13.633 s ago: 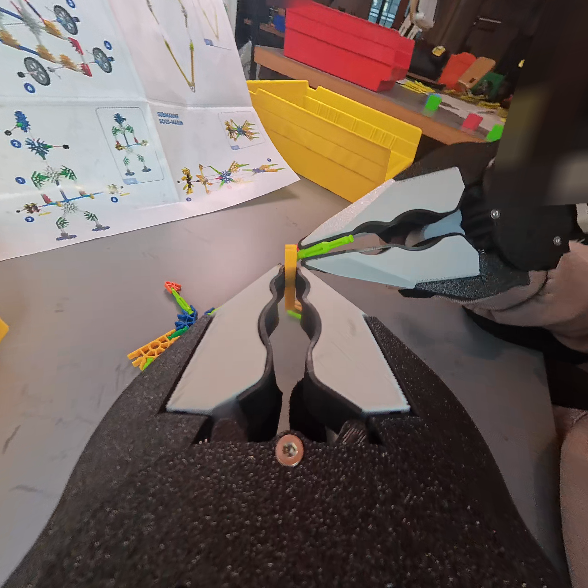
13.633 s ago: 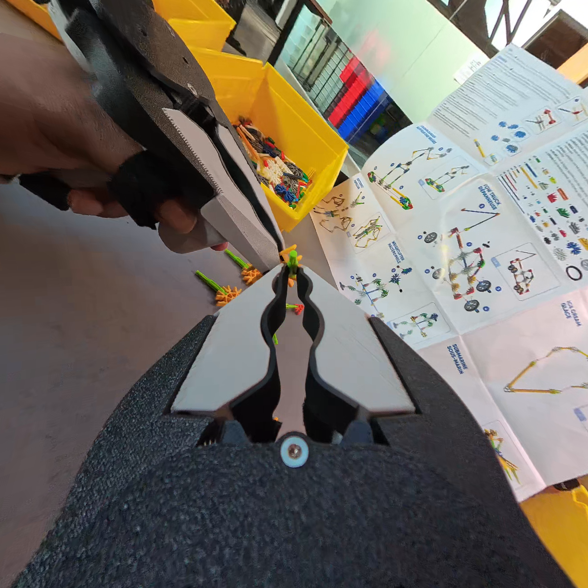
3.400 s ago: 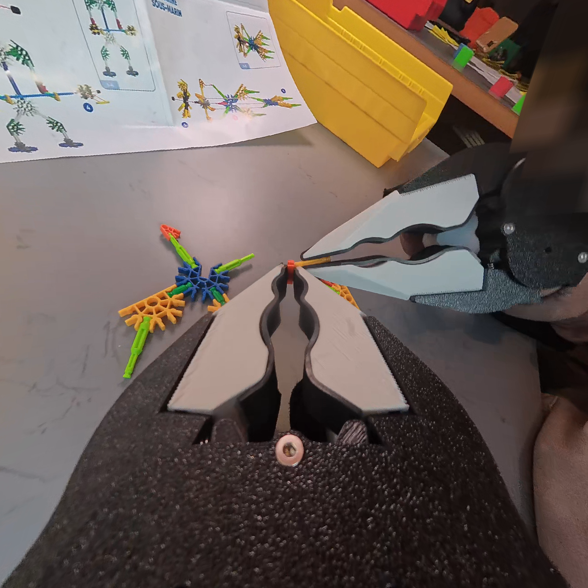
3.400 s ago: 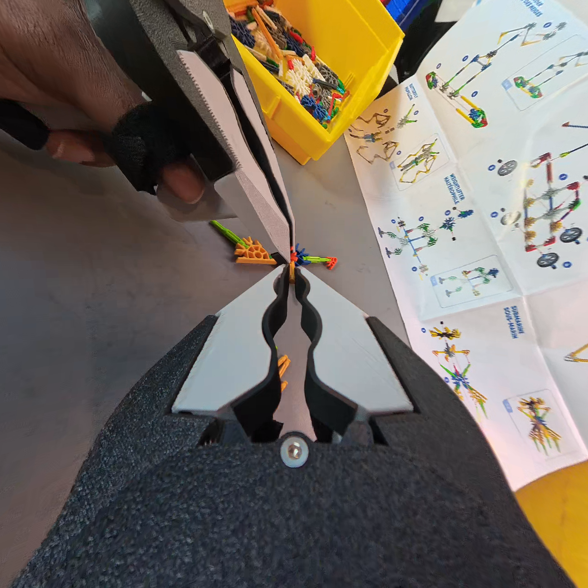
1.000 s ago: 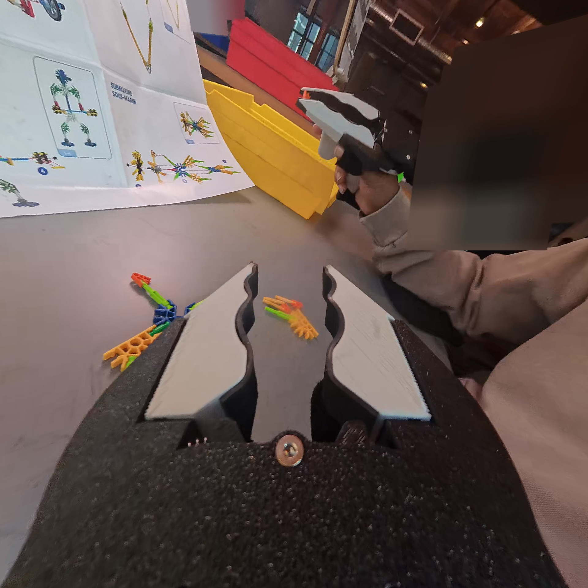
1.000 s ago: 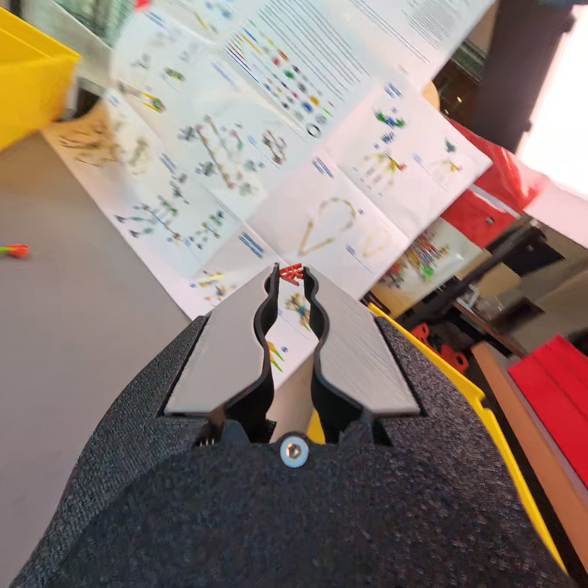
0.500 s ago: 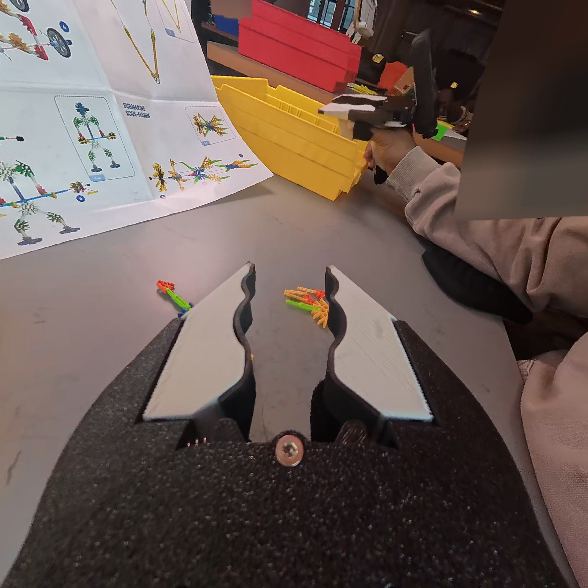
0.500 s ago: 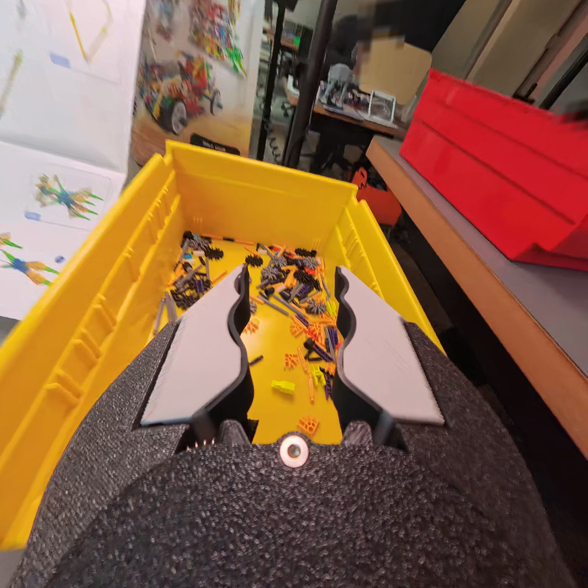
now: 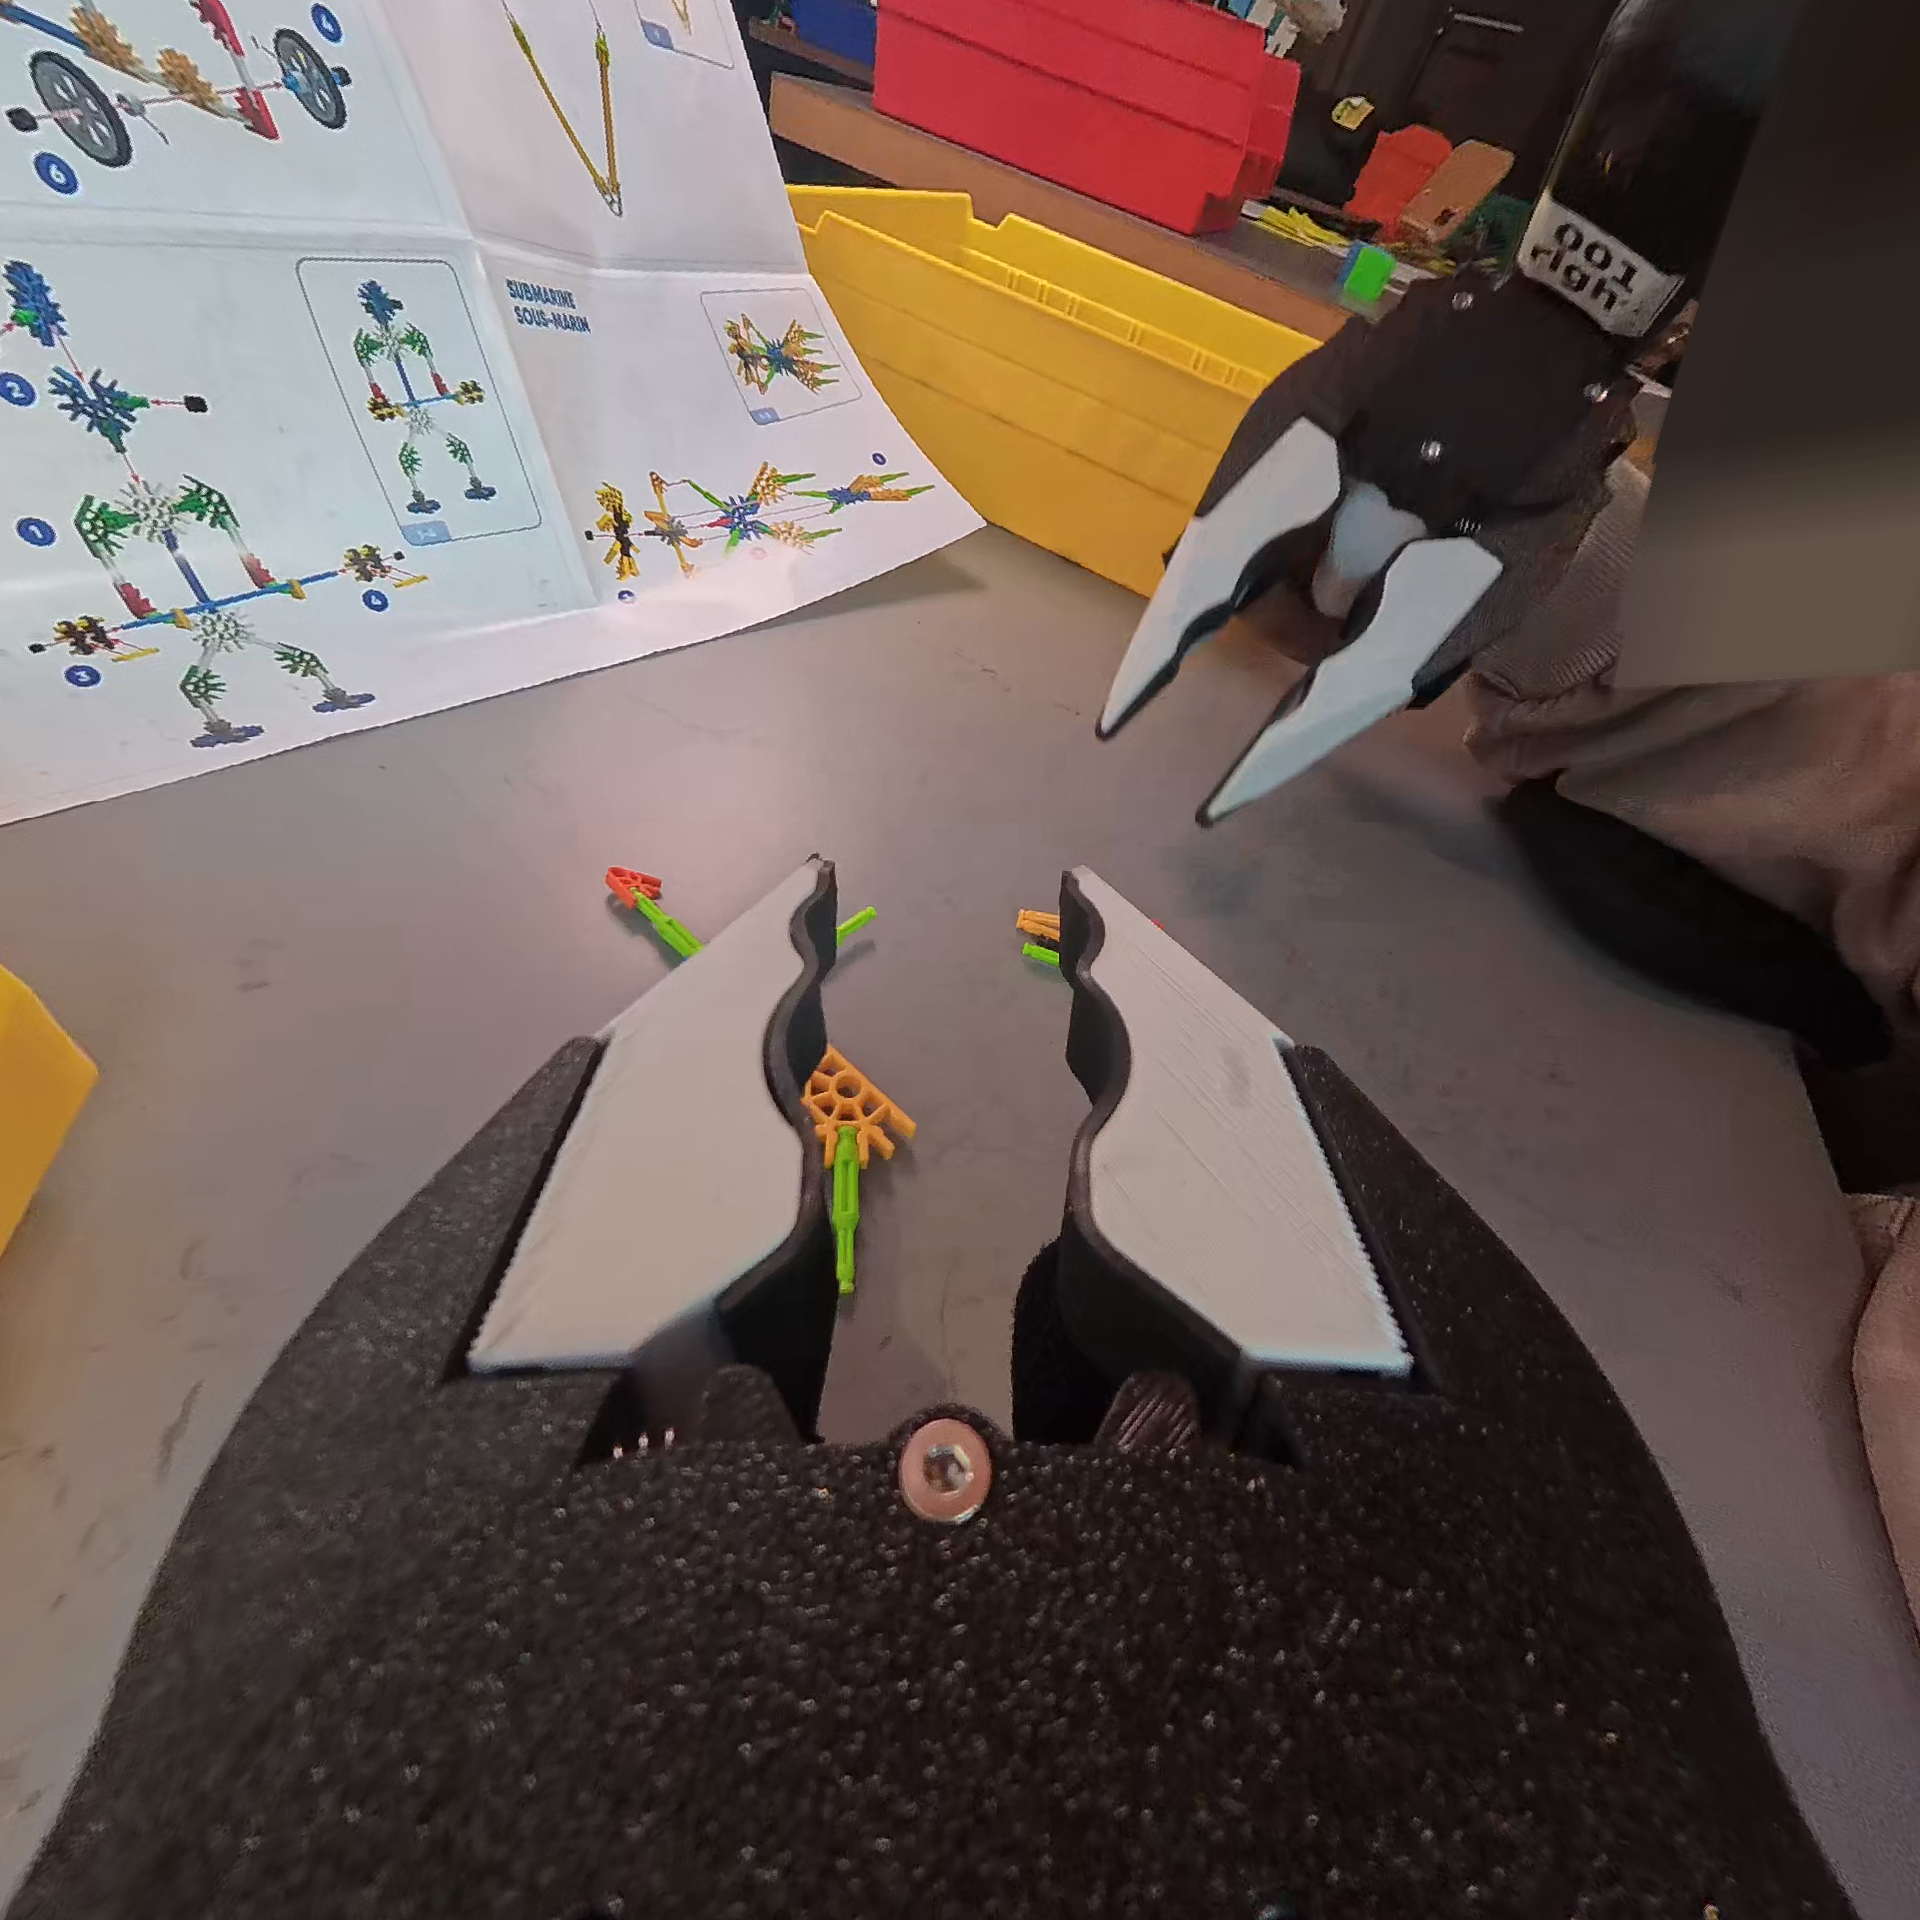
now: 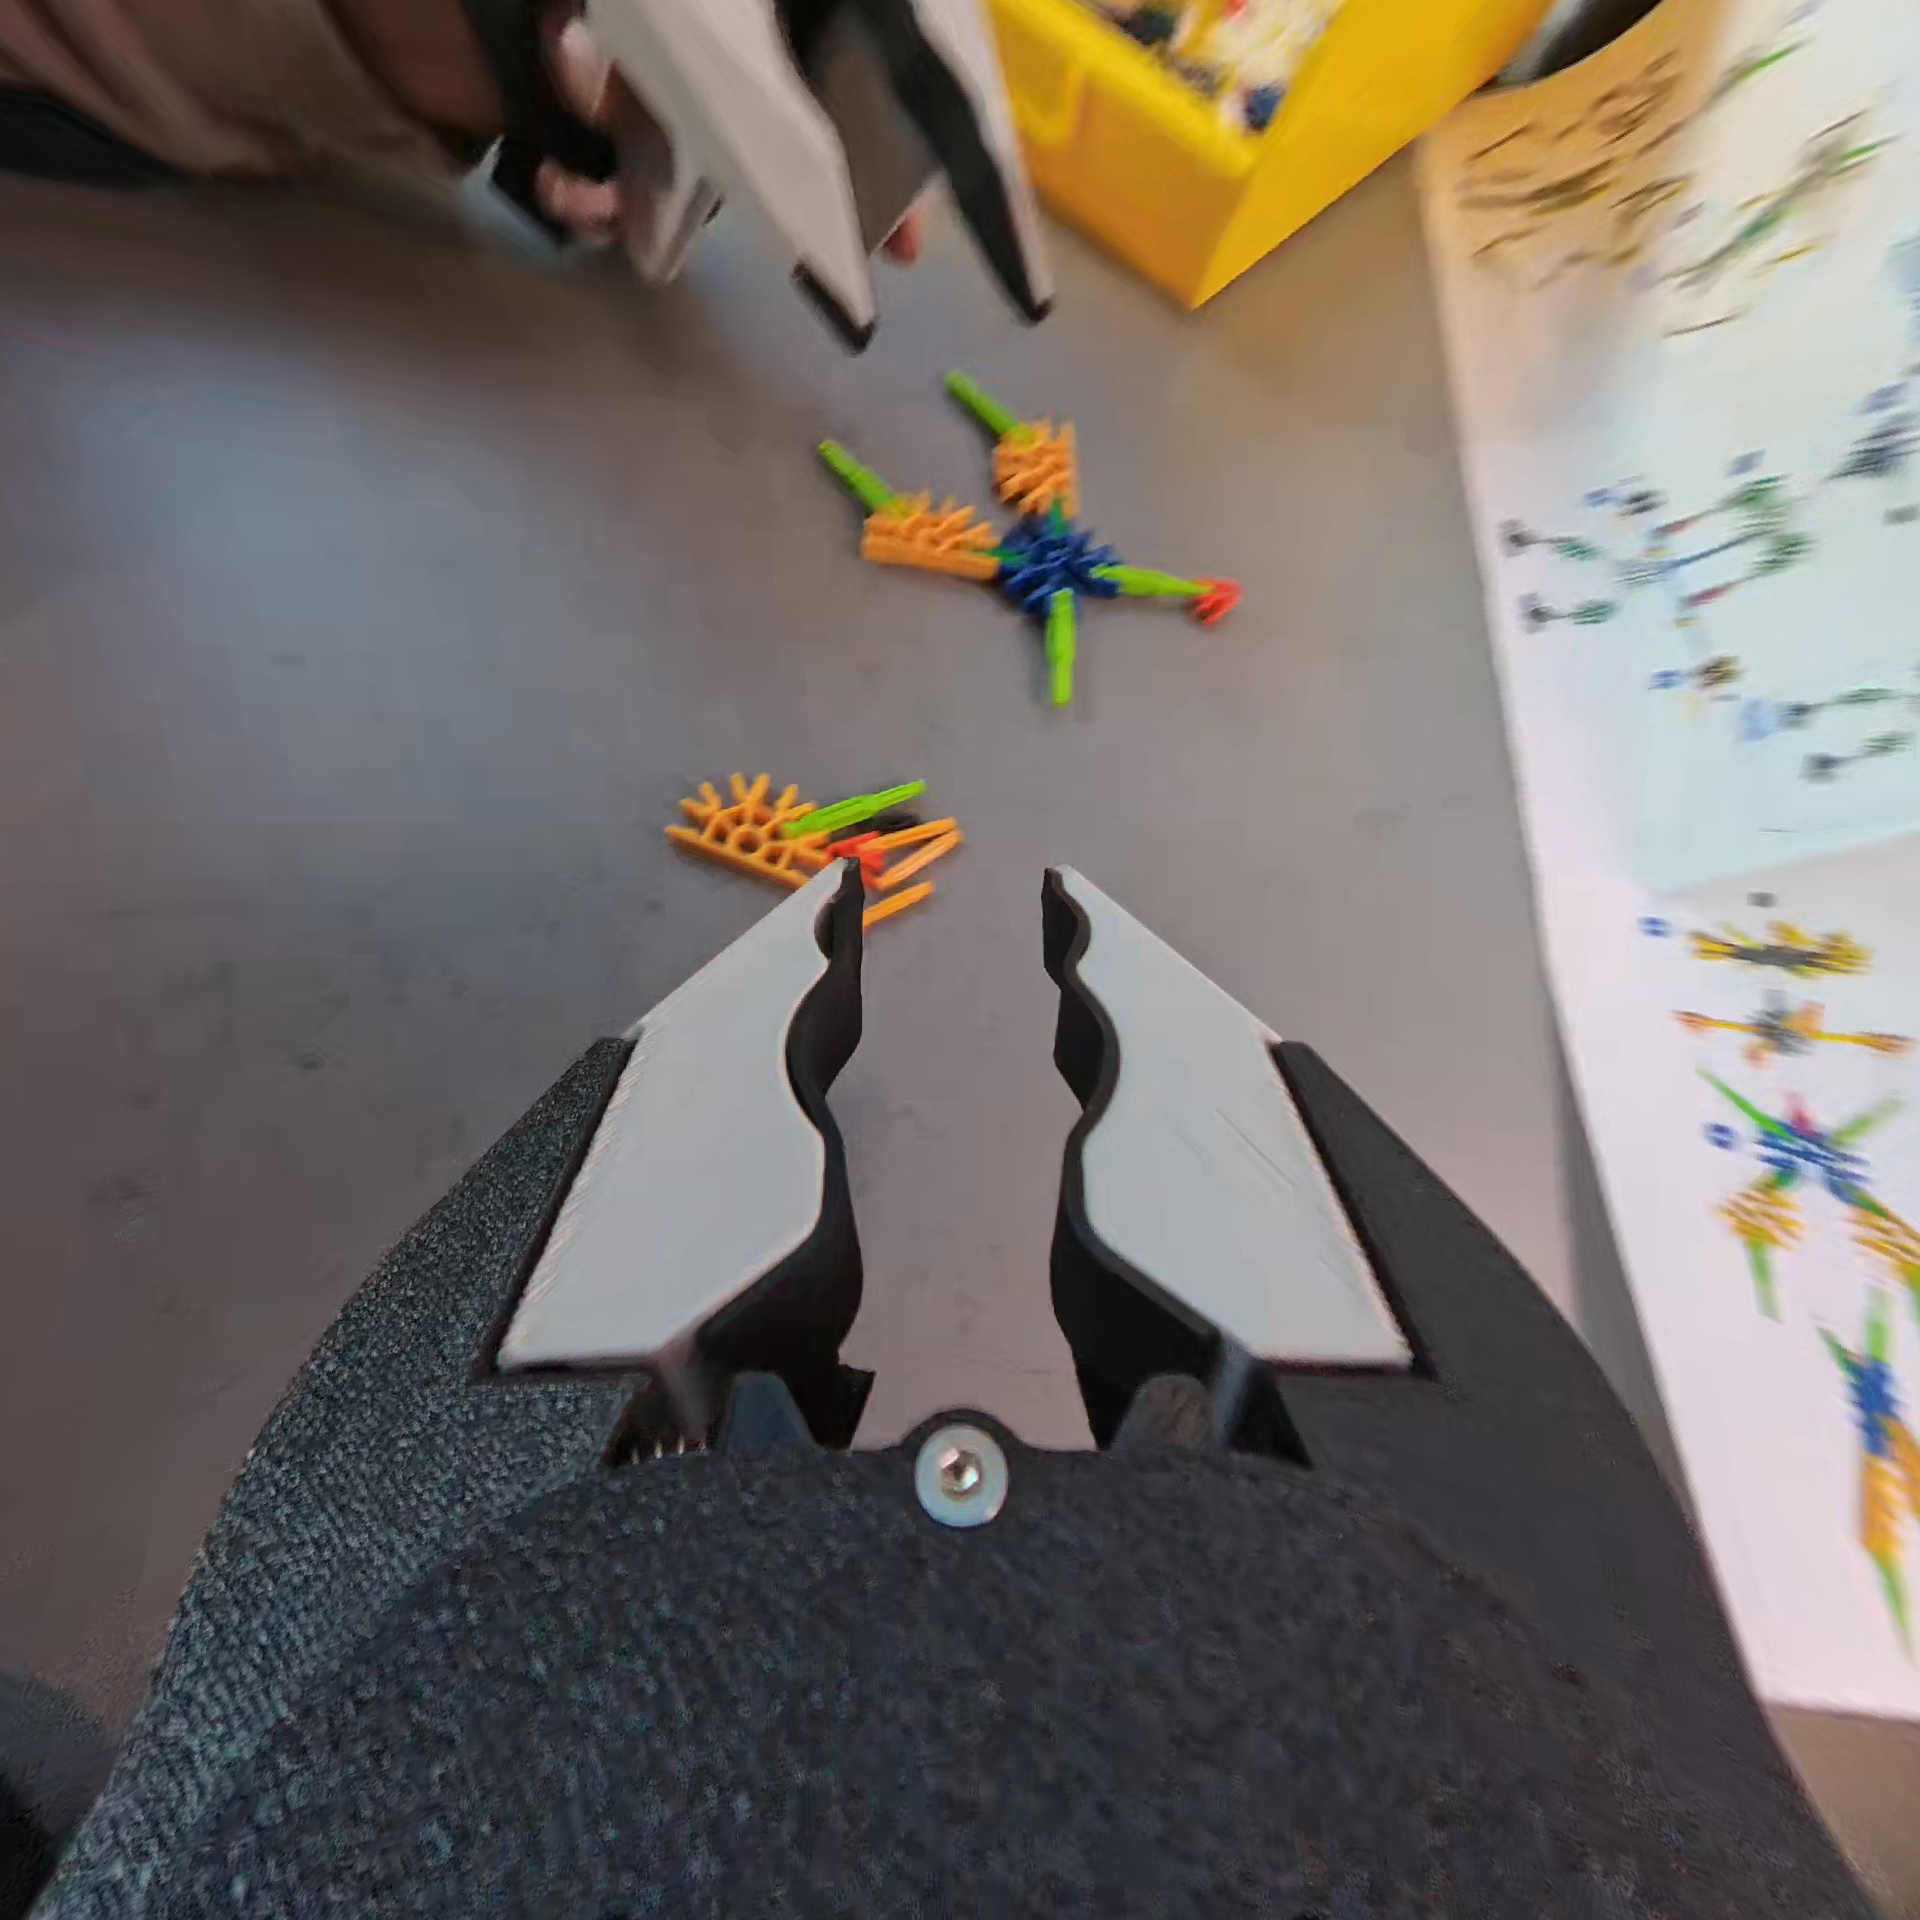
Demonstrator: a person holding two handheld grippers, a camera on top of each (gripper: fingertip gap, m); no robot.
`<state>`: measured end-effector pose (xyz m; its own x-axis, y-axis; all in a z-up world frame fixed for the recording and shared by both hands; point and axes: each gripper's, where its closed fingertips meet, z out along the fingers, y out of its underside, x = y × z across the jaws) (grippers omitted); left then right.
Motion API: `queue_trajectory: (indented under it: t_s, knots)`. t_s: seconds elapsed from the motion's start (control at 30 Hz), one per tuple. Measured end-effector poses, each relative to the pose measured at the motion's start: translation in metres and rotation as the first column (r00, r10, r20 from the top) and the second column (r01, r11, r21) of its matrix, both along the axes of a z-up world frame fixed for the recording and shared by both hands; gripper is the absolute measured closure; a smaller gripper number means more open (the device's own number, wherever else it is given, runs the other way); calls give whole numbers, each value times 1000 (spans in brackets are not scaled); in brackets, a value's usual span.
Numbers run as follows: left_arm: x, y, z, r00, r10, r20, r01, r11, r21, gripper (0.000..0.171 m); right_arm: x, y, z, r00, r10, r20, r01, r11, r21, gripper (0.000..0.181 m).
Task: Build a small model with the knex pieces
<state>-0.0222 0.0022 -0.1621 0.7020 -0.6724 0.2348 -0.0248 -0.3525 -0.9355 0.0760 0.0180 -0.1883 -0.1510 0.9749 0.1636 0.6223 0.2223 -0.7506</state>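
My left gripper [image 9: 945, 883] is open and empty over the grey table. An orange fan connector on a green rod [image 9: 852, 1127] lies between its fingers. It belongs to a small assembly with a blue hub [image 10: 1044, 561], green rods and a red tip [image 9: 634, 888]; my left finger hides the hub in the left wrist view. My right gripper [image 10: 948, 883] is open and empty, its tips just short of a loose cluster of an orange fan, a green rod and thin orange rods [image 10: 800, 831]. Each gripper shows in the other's view, the right [image 9: 1158, 774] and the left [image 10: 945, 317], both open.
A yellow bin [image 9: 1039, 343] stands at the table's far right edge; another yellow bin with small parts [image 10: 1174, 156] sits behind the left gripper. A white instruction sheet [image 9: 416, 364] stands propped at the back. Red bins [image 9: 1070, 94] lie beyond. A sleeve [image 9: 1714, 779] rests at right. Spacing between my two grippers at the tips: around 11 centimetres.
My right gripper held a red connector, swung over the yellow parts bin and opened, and is now back low over the table by the loose cluster. My left gripper moved forward over the assembly.
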Motion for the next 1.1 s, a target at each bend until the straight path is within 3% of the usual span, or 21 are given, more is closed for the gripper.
queue_trajectory:
  t_s: [0.07, 0.17, 0.27, 0.5, 0.57, 0.67, 0.8, 0.97, 1.1]
  knots:
    - [-1, 0, 1, 1000, 0, 6, 0, 1000, -2, 129, 0, -18, -27, 990, 68, 123, -65, 997, -31, 149]
    - [0, -1, 0, 1000, -6, 2, 6, 1000, -8, 129, -1, -27, -45, 976, 92, 197, -80, 994, -68, 149]
    - [2, -2, -2, 1000, -15, -10, 15, 1000, -11, 130, -4, -28, -49, 975, 80, 208, -63, 994, -86, 163]
    - [6, -6, -3, 999, -36, -6, 36, 999, -23, 131, -1, -27, -49, 976, 85, 201, -65, 993, -103, 171]
    - [9, -8, -1, 998, -55, 30, 56, 998, -43, 131, -4, -21, -38, 987, 66, 143, -57, 996, -68, 171]
    - [20, -15, 7, 982, -104, 155, 117, 990, -78, 133, -21, -12, 1, 997, 24, -68, -24, 1000, 3, 171]
    - [34, -22, 25, 915, -139, 379, 198, 973, -122, 136, -40, -19, 53, 950, 31, -310, 19, 988, 155, 171]
    - [40, -28, 49, 799, -156, 580, 270, 956, -114, 150, -63, -30, 74, 927, 57, -370, 132, 875, 465, 170]
    - [33, -29, 55, 779, -149, 609, 261, 960, -100, 167, -73, -46, 77, 918, 117, -380, 128, 819, 559, 171]
